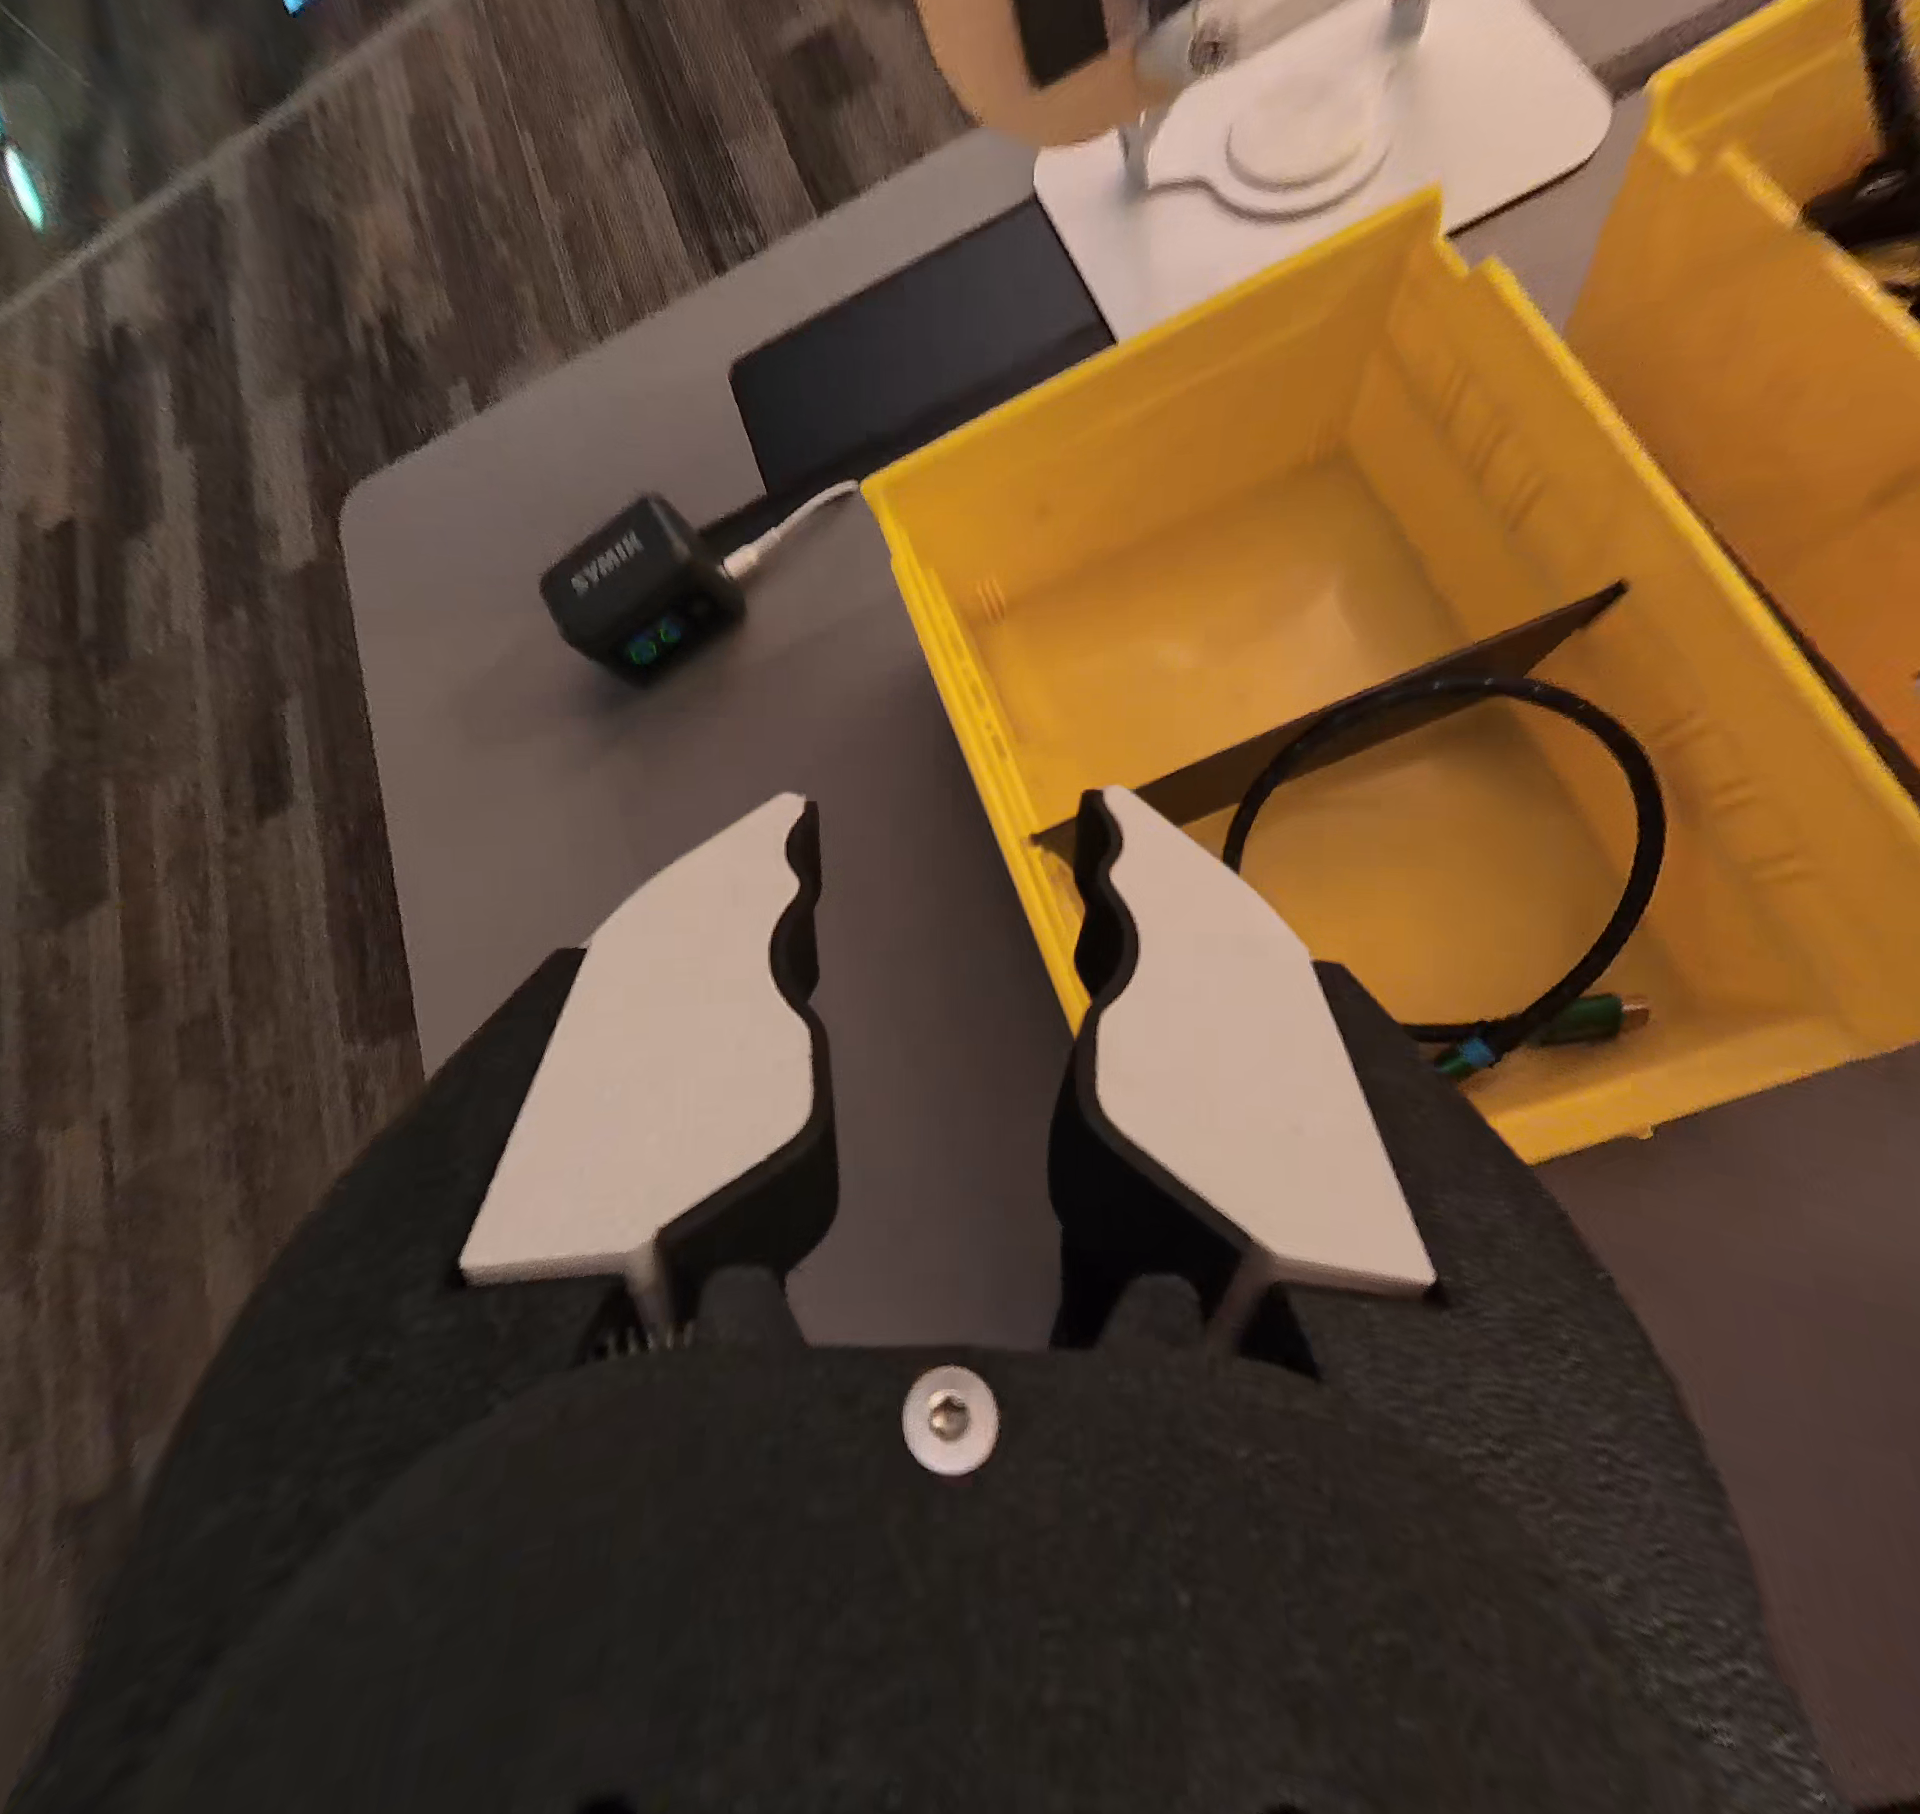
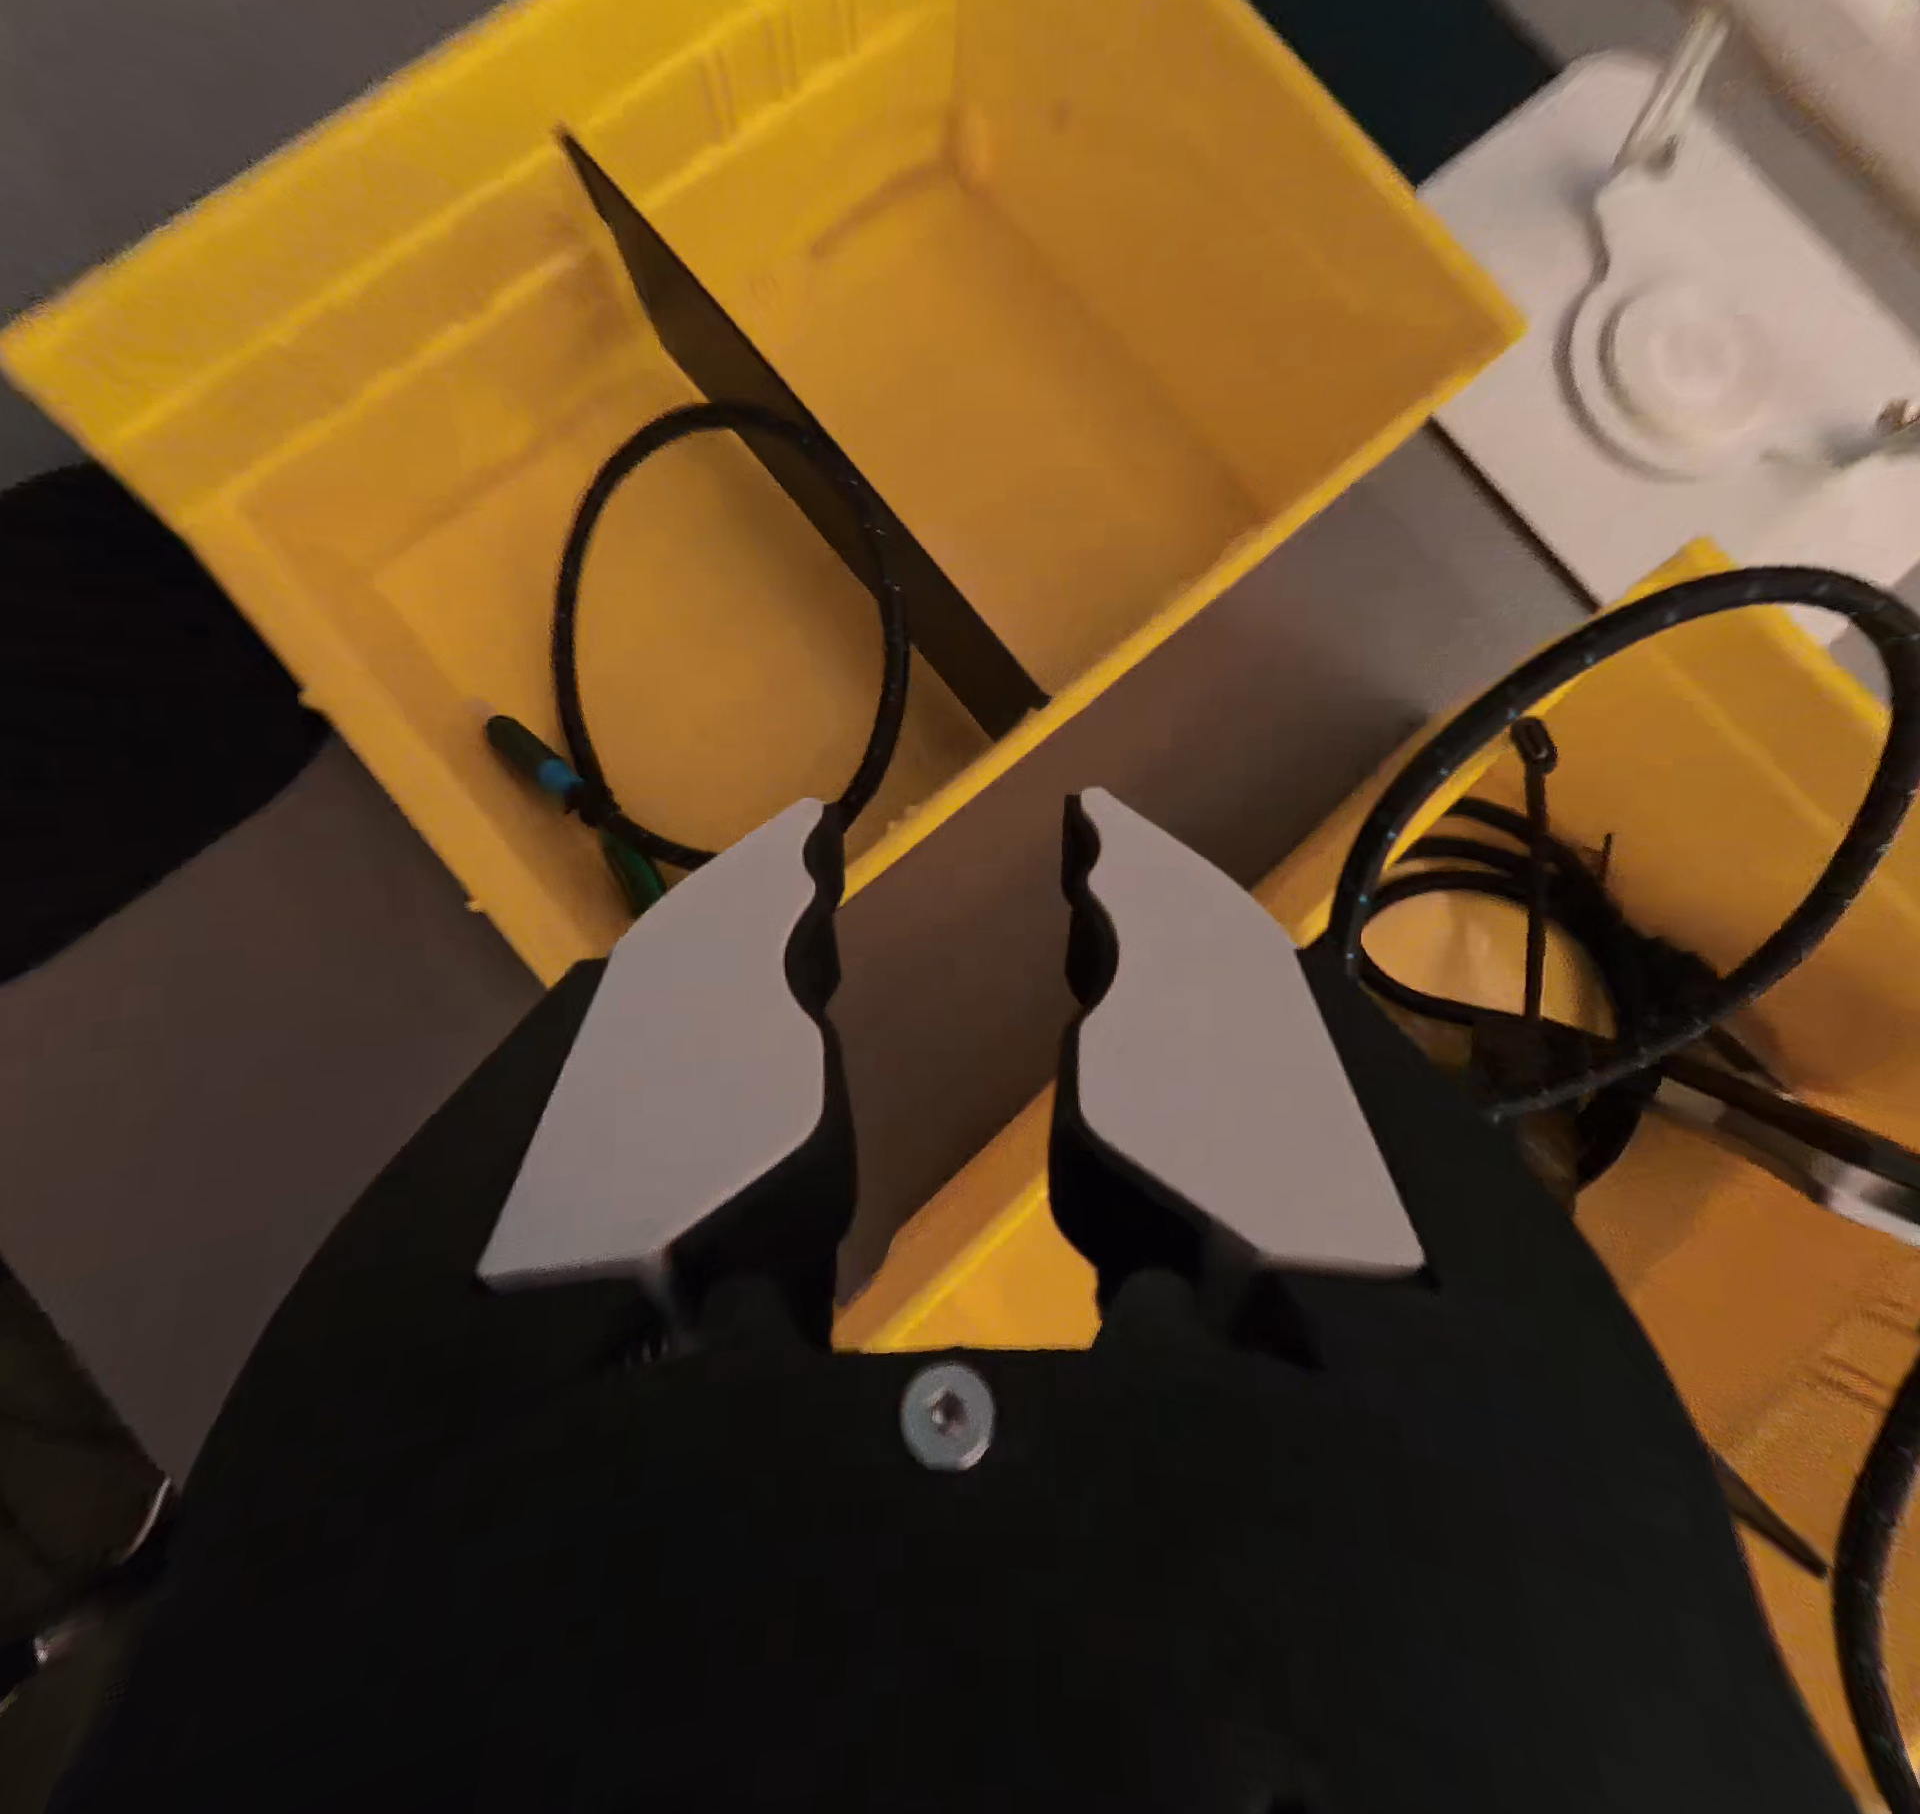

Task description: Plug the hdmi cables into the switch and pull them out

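Tabletop of matte grey (image 1: 582,756) carries a divided yellow plastic bin (image 1: 1558,1068) at 3 o'clock of the left gripper (image 1: 945,819), whose jaws gape over bare surface. A looped black HDMI cable (image 1: 1621,829) lies in the bin's near compartment. The small black switch box (image 1: 641,592) sits at 11 o'clock. The right gripper (image 2: 948,814) hangs empty, jaws apart, between two bins.

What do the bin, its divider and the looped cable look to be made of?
Bin: likely moulded plastic, matte yellow, ribbed walls.
Divider: thin, flat black sheet, probably plastic; the look leaves it open.
Cable: black jacket with faint flecks, perhaps braided; blur hides the weave.
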